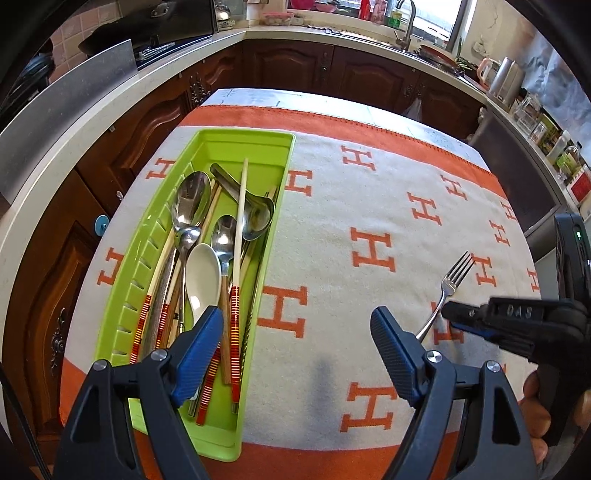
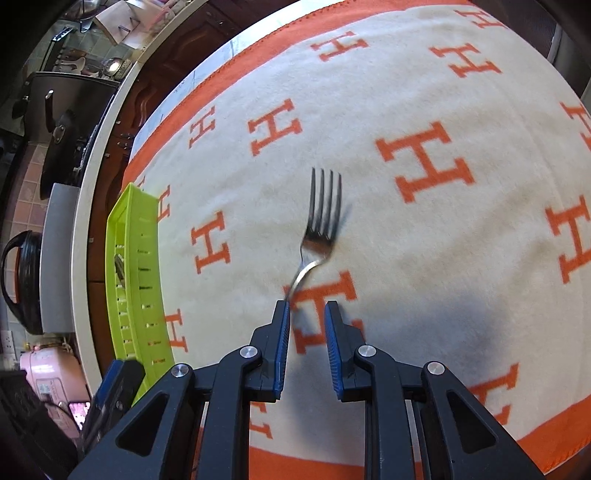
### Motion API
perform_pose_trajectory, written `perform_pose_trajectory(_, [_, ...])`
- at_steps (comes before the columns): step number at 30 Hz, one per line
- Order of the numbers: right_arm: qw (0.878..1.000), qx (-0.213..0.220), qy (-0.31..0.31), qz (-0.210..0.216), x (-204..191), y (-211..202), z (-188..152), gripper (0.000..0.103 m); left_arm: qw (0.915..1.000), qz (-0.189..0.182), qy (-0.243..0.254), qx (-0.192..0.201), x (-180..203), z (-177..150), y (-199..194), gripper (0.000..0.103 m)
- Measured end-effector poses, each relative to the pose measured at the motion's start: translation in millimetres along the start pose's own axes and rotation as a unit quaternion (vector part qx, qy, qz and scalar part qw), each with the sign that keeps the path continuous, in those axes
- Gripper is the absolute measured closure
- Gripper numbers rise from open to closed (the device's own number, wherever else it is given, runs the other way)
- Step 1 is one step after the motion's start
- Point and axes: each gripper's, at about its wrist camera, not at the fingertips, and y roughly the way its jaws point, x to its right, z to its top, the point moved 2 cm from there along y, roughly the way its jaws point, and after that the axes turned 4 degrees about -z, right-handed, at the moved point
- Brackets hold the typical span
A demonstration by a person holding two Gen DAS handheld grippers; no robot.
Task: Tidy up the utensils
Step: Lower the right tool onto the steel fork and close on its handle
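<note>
My right hand-held gripper is down at the fork lying alone on the cloth-covered worktop; its jaws stand narrowly apart, the handle running under the left pad, and I cannot tell if it is pinched. My left hand-held gripper hangs wide open and empty over the near end of the green tray, which already holds spoons and chopsticks. So I judge the fork the last piece: next I must close firmly on its thin handle, lift, and carry it across to the tray.

Home kitchen, wooden cabinets, pale countertop, sink faucet, kettle
</note>
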Motion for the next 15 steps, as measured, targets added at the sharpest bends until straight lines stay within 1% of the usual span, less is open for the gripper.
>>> perform_pose_trajectory(4, [1.0, 0.007, 0.005, -0.014, -12.6, 3.8, 9.8, 0.084, 1.0, 0.0, -0.005, 0.008, -4.2, 1.7, -2.3, 0.023])
perform_pose_trajectory(7, [0.999, 0.016, 0.003, -0.036, -23.1, 6.4, 14.8, 0.083, 0.9999, -0.002, -0.011, 0.011, -8.1, 2.8, -2.9, 0.023])
perform_pose_trajectory(10, [0.997, 0.029, -0.016, -0.074, -38.3, 9.9, 16.5, 0.083, 0.9998, -0.007, -0.018, 0.011, -12.1, 4.0, -1.6, 0.023])
perform_pose_trajectory(12, [0.993, 0.038, -0.039, -0.105, -49.8, 12.2, 15.8, 0.084, 0.9997, -0.009, -0.021, 0.011, -14.3, 4.2, -1.3, 0.023])
perform_pose_trajectory(13, [0.991, 0.042, -0.048, -0.118, -54.2, 13.2, 15.1, 0.085, 0.9996, -0.011, -0.023, 0.012, -15.7, 4.2, -1.5, 0.023])
perform_pose_trajectory(14, [0.989, 0.045, -0.053, -0.129, -56.3, 13.7, 14.7, 0.09, 0.9995, -0.012, -0.025, 0.013, -17.1, 4.2, -1.8, 0.023])
perform_pose_trajectory(15, [0.988, 0.048, -0.056, -0.139, -57.2, 14.2, 13.9, 0.092, 0.9995, -0.013, -0.027, 0.014, -18.0, 4.1, -2.1, 0.023])
